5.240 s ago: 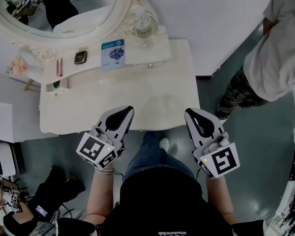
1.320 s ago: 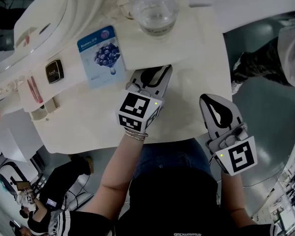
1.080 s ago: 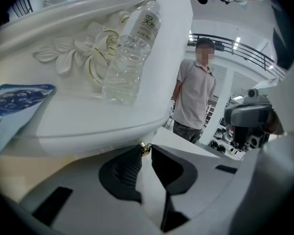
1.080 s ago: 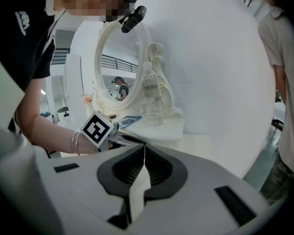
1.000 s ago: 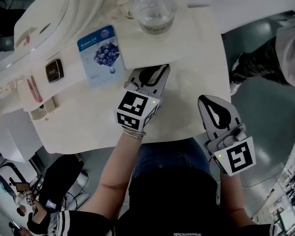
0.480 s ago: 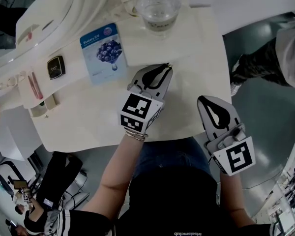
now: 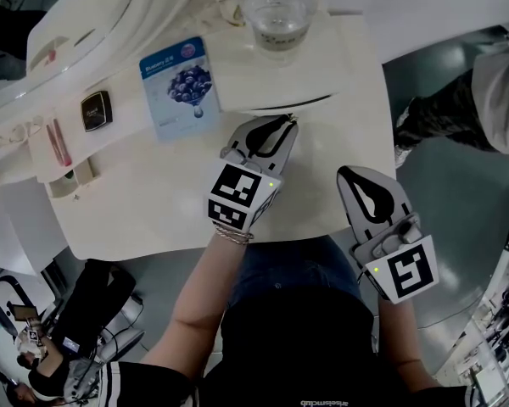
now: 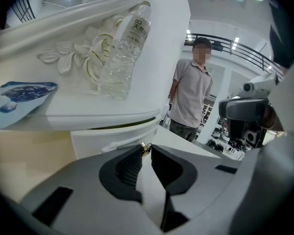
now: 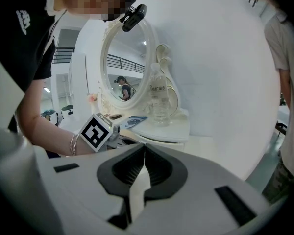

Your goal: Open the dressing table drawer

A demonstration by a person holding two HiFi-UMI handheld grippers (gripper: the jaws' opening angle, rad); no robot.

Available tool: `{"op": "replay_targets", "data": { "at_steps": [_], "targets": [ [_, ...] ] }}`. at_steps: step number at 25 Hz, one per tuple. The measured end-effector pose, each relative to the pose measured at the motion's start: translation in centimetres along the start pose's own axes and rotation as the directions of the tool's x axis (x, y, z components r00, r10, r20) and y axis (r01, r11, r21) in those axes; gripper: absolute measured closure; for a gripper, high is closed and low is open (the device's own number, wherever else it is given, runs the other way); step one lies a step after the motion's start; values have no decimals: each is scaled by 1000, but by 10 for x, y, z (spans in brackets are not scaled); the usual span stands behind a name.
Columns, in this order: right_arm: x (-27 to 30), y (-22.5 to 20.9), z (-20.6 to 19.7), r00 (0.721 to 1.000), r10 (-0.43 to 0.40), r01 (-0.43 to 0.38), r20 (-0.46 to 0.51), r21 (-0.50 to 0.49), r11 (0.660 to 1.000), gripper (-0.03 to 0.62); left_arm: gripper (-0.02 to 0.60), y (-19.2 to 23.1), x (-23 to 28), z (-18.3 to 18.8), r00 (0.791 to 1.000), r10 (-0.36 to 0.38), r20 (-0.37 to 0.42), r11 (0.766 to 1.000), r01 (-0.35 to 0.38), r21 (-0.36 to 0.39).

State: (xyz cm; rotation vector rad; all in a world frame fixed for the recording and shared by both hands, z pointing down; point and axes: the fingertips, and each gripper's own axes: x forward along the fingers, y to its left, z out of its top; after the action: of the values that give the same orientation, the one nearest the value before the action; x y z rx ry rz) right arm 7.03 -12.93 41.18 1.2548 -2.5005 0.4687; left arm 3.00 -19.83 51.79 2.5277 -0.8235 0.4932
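Observation:
The cream dressing table (image 7: 153,193) has a small drawer (image 8: 112,136) under its raised shelf (image 7: 271,66). A thin dark slit shows under that shelf where the drawer front stands slightly out. My left gripper (image 7: 290,122) rests over the tabletop, shut on the drawer's little gold knob (image 8: 145,148), which sits pinched between the jaw tips. My right gripper (image 7: 343,175) hangs near the table's right front edge, shut, its tips touching with nothing between them (image 9: 144,146).
A water bottle (image 7: 280,11) stands on the shelf, with a blueberry sachet (image 7: 180,87) and a dark compact (image 7: 95,110) to its left. The oval mirror (image 9: 122,67) rises behind. One person stands at the right (image 7: 500,75), another crouches at lower left (image 7: 85,312).
The drawer front has come out a little with the left gripper, and a dark slit now shows under the shelf. The right gripper has hardly moved.

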Motion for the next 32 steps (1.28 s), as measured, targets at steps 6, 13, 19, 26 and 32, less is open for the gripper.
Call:
{"op": "replay_targets", "data": {
  "at_steps": [6,13,19,26,32],
  "targets": [
    [0,4,3,1000,11,-11,7,-9,1000,574,511,-4,-2,-1,1000,-6,-4,1000,6,7],
    [-2,8,2,1000,20,-20,11,-23,1000,574,511,-9,-5,-7,1000,-5,-4,1000,5,-6],
    [-2,11,2,1000,28,-28,9,-25,999,574,511,-15,-9,-12,1000,-10,-14,1000,10,-26],
    [-2,12,8,999,35,-34,25,-28,999,574,511,-21,-13,-18,1000,-13,-22,999,12,-41],
    [-2,13,8,999,40,-39,22,-29,999,574,511,-23,-15,-20,1000,-16,-27,999,15,-44]
  ]
}}
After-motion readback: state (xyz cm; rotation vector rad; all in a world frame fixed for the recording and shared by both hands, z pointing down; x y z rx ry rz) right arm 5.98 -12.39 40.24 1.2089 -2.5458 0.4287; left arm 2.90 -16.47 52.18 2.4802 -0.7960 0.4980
